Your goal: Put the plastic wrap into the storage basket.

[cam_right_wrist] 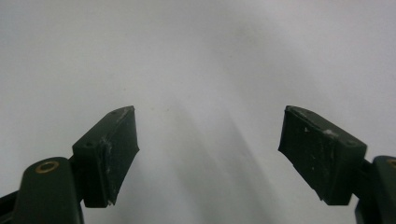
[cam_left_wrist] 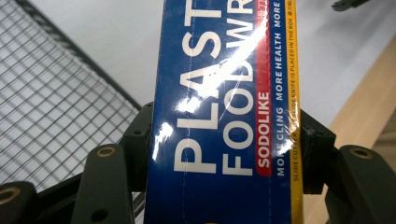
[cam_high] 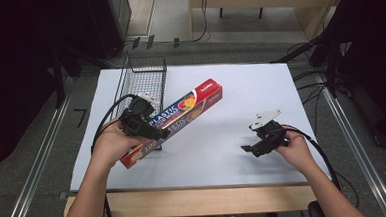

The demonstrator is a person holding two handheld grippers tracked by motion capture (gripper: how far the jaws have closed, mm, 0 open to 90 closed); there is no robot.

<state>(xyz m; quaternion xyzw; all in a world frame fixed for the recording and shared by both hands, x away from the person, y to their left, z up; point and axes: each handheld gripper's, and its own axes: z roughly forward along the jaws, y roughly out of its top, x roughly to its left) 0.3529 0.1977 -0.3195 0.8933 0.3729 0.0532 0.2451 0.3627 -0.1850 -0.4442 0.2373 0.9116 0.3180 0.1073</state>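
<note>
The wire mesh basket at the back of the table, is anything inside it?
The black wire mesh basket looks empty through its mesh. Its near end is covered by the left tool and the long blue and red cardboard box of plastic food wrap it grips, so that part stays unseen.

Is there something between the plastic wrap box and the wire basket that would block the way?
Nothing visible does. The left gripper is shut on the plastic wrap box, which is right beside the wire basket, with no other object between them.
</note>
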